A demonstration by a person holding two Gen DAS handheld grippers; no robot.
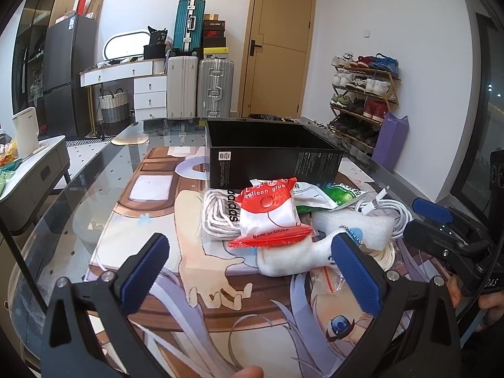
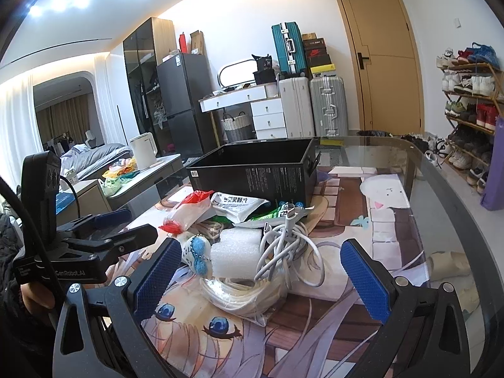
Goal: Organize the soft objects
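A pile of soft items lies on the anime mat in front of an open black box. On top is a red-and-white balloon glue packet, beside white adidas laces, a white plush, a white foam block and a coiled white cable. My left gripper is open and empty, just short of the plush and packet. My right gripper is open and empty, its fingers either side of the cable and foam block. The black box also shows in the right wrist view.
White and green sachets lie against the box. A bagged white cord lies under the cable. The glass table edge curves on the right. A side table with a kettle stands to the left. The right gripper also shows in the left wrist view.
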